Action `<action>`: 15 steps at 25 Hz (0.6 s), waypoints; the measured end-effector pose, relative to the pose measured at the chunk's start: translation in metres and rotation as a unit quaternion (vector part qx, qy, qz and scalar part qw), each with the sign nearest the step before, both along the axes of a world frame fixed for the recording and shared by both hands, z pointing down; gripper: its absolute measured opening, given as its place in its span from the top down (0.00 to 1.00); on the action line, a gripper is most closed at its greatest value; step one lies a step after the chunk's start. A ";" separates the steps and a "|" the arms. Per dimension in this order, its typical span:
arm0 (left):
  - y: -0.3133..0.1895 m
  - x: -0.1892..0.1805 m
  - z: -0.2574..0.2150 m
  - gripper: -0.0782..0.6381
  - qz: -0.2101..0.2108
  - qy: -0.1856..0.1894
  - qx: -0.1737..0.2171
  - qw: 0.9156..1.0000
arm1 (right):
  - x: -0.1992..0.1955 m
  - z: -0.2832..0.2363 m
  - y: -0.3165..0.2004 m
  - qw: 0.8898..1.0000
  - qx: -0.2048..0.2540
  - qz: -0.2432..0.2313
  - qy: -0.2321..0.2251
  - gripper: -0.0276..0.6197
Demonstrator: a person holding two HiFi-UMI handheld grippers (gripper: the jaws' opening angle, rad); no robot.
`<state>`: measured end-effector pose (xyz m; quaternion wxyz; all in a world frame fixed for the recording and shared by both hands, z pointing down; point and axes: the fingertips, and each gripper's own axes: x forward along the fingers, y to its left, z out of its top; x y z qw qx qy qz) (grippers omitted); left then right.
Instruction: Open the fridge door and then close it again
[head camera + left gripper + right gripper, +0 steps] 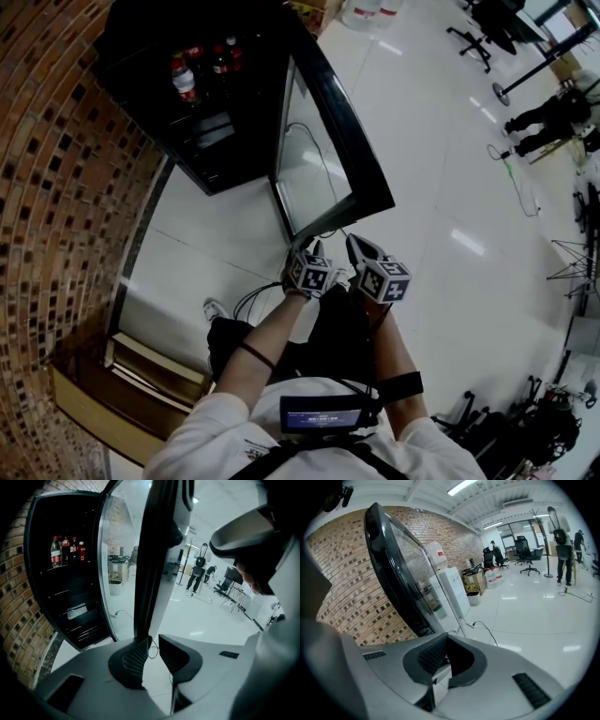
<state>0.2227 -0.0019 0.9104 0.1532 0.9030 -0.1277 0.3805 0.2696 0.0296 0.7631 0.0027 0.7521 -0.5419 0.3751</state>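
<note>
Left gripper view, centre: left gripper (153, 639), jaws narrowly apart beside the tall black glass-fronted fridge door (152, 564), grips nothing and may slip off its edge; right gripper (446, 637) is closed, empty.

I'm seeing the fridge door (323, 150) showing a glossy black frame around clear glass. The floor (441, 187) is shining like polished white tile, and the brick wall (47, 169) is looking rough and matt. My left gripper (154, 651) and right gripper (443, 656) are showing smooth matt grey plastic with ribbed black pads (133, 660).
</note>
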 end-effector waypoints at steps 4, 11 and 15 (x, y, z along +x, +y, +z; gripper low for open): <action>-0.001 0.012 0.005 0.82 -0.023 -0.001 -0.003 1.000 | 0.012 -0.001 0.007 1.000 0.002 -0.002 0.003 0.95; 0.007 0.020 0.003 0.83 -0.015 0.000 -0.006 1.000 | 0.019 -0.005 0.010 1.000 0.008 -0.004 0.001 0.95; 0.017 0.017 -0.008 0.78 0.006 0.009 -0.018 1.000 | 0.014 -0.007 0.011 1.000 0.006 -0.006 -0.006 0.95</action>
